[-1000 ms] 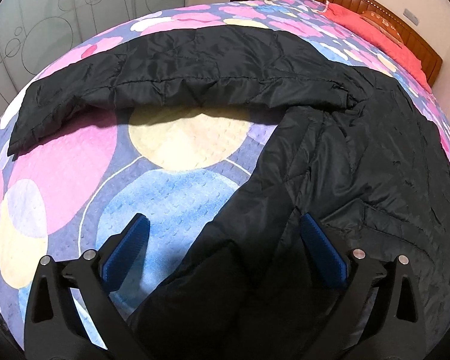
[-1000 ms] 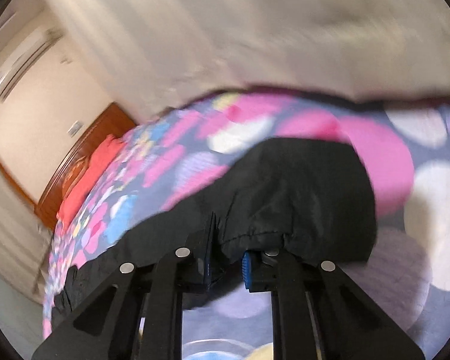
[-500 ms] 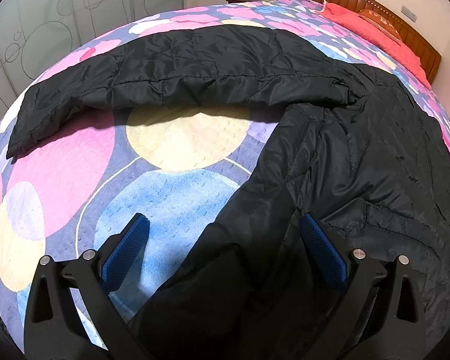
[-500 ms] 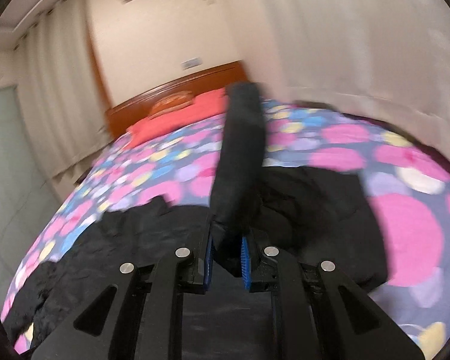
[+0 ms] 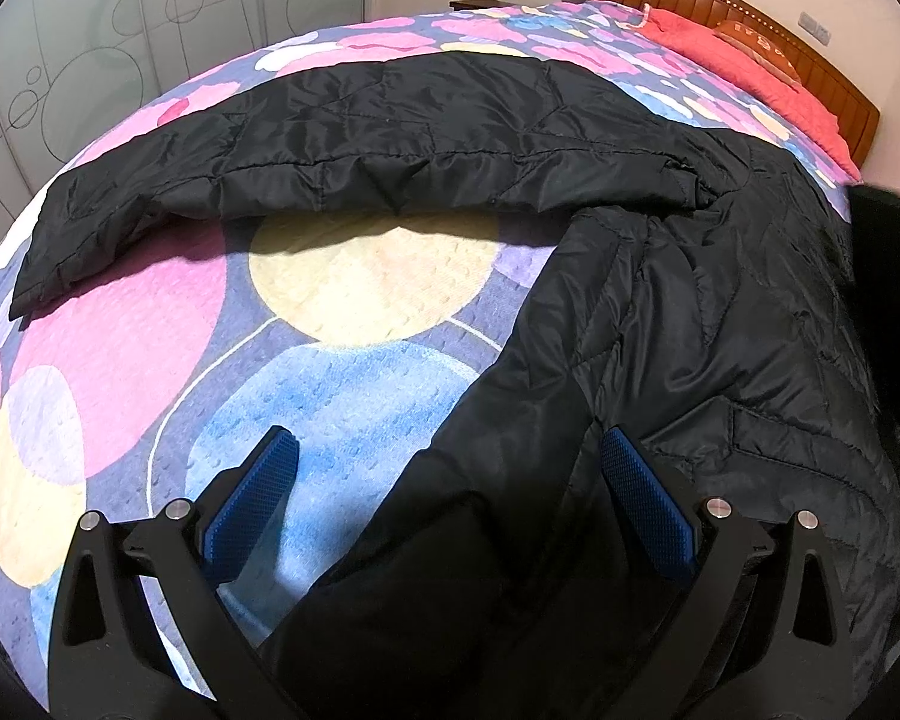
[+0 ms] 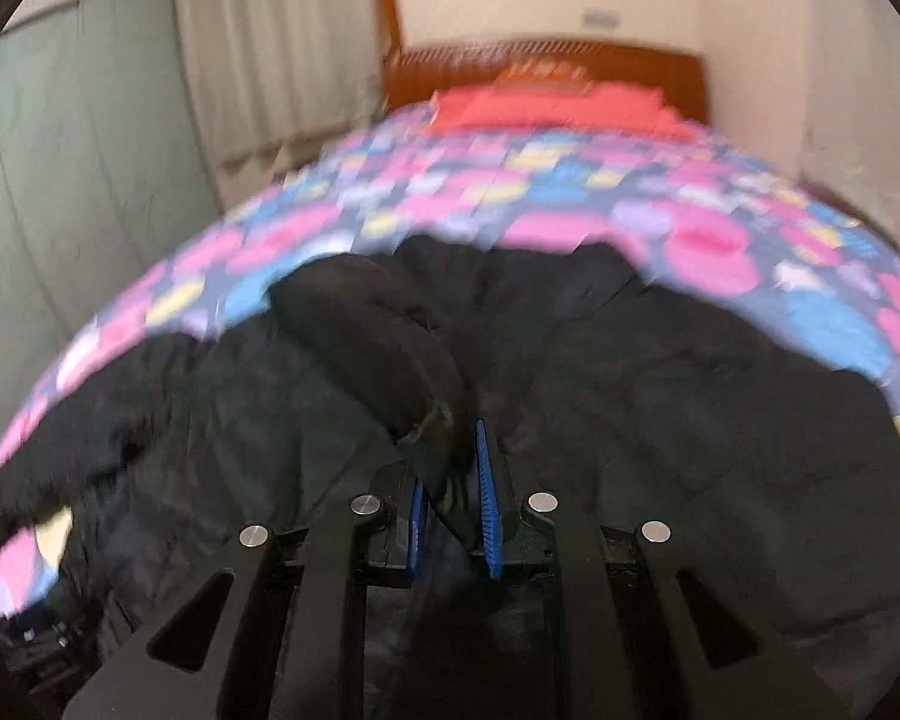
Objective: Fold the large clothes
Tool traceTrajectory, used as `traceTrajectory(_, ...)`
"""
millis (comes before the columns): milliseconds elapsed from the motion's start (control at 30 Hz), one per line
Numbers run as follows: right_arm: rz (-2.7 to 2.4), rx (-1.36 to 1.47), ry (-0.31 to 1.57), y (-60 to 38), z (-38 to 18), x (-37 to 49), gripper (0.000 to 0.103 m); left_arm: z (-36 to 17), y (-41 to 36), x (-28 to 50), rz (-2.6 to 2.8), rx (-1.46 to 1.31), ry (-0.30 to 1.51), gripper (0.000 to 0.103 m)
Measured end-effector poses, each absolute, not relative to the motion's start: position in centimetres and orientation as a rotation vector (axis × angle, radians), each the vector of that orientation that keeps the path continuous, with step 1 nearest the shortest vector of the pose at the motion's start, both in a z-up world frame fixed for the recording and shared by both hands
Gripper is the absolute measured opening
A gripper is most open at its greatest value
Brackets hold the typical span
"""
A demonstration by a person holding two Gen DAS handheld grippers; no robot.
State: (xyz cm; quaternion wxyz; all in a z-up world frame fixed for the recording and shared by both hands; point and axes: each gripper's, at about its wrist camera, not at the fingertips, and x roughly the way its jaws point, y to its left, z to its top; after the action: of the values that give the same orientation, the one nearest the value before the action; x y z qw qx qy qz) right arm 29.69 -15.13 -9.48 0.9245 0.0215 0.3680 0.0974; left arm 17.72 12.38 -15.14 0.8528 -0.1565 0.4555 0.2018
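A large black quilted jacket (image 5: 720, 324) lies spread on the bed. One sleeve (image 5: 354, 138) stretches out to the left across the far side. My left gripper (image 5: 450, 468) is open, low over the jacket's lower left edge, its blue pads on either side of the fabric. In the blurred right wrist view, my right gripper (image 6: 450, 462) is shut on the other black sleeve (image 6: 378, 336) and holds it over the jacket's body (image 6: 690, 396). A dark blurred shape (image 5: 888, 264) enters the left wrist view at the right edge.
The bed carries a quilt (image 5: 342, 300) with pink, yellow and blue circles. A red pillow (image 5: 750, 66) and a wooden headboard (image 5: 750, 6) are at the far end. Frosted glass wardrobe doors (image 5: 150, 18) stand left of the bed, curtains behind.
My right gripper has swung the sleeve from the bed's right side up and over onto the jacket's body. The left gripper has stayed open in the same place.
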Motion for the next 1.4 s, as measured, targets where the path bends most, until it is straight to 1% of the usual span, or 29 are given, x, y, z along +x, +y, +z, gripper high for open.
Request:
traceTrajectory(33,0.201,0.027,0.788,-14.4,-10.2,30.2,0.019,-15.2,12.3,17.7,0.425,-0.328,0.958,0.101)
traceTrajectory(133,0.19,-0.028,0.874,-12.8,-11.8,30.8,0.021,-15.2,12.3,17.7,0.425,-0.328,0.957,0.101)
traceTrajectory(200,0.202,-0.016,0.867,-13.2,-11.3,30.2,0.022,-15.2,12.3,17.7,0.424,-0.329,0.957,0.101)
traceTrajectory(267,0.23,0.033,0.868,-14.1,-10.4,29.8,0.027,-15.2,12.3,17.7,0.425,-0.328,0.957,0.101)
traceTrajectory(300,0.26,0.073,0.868,-14.9,-9.7,29.4,0.042,-15.2,12.3,17.7,0.426,-0.328,0.957,0.101)
traceTrajectory(333,0.285,0.103,0.865,-15.5,-9.3,29.3,0.064,-15.2,12.3,17.7,0.426,-0.328,0.957,0.101)
traceTrajectory(367,0.31,0.136,0.852,-15.9,-8.8,28.6,0.071,-15.2,12.3,17.7,0.426,-0.328,0.957,0.101)
traceTrajectory(400,0.332,0.166,0.831,-16.6,-8.1,28.2,0.074,-15.2,12.3,17.7,0.425,-0.329,0.957,0.101)
traceTrajectory(600,0.344,0.227,0.749,-20.1,-4.6,27.1,0.075,-15.2,12.4,17.7,0.425,-0.328,0.958,0.101)
traceTrajectory(667,0.248,0.201,0.733,-22.0,-4.2,27.8,0.072,-15.2,12.3,17.7,0.426,-0.327,0.957,0.101)
traceTrajectory(700,0.192,0.197,0.731,-23.3,-4.2,28.2,0.059,-15.2,12.3,17.7,0.426,-0.326,0.957,0.101)
traceTrajectory(733,0.112,0.206,0.74,-25.2,-4.4,28.9,0.051,-15.2,12.3,17.7,0.426,-0.326,0.958,0.101)
traceTrajectory(767,0.048,0.215,0.748,-26.7,-4.8,29.5,0.05,-15.2,12.3,17.7,0.426,-0.327,0.957,0.101)
traceTrajectory(833,-0.116,0.22,0.766,-30.3,-6.0,30.7,0.043,-15.2,12.3,17.7,0.426,-0.326,0.957,0.101)
traceTrajectory(933,-0.282,0.224,0.822,-34.0,-8.8,31.9,0.042,-15.2,12.3,17.7,0.427,-0.325,0.957,0.101)
traceTrajectory(1033,-0.264,0.237,0.945,-35.1,-13.4,33.5,0.042,-15.2,12.3,17.7,0.428,-0.324,0.958,0.101)
traceTrajectory(1100,-0.273,0.19,0.927,-34.5,-13.4,33.5,0.042,-15.2,12.3,17.8,0.428,-0.322,0.959,0.101)
traceTrajectory(1167,-0.303,0.163,0.908,-33.2,-12.0,33.2,0.042,-15.2,12.4,17.8,0.428,-0.322,0.959,0.101)
traceTrajectory(1300,-0.178,0.123,0.827,-28.5,-9.6,31.9,0.042,-15.2,12.5,17.9,0.43,-0.316,0.96,0.101)
traceTrajectory(1367,-0.069,0.117,0.832,-25.1,-9.7,31.8,0.043,-15.2,12.4,17.9,0.43,-0.317,0.959,0.101)
traceTrajectory(1400,-0.005,0.11,0.87,-23.1,-10.6,32.2,0.043,-15.2,12.4,18.0,0.43,-0.317,0.959,0.101)
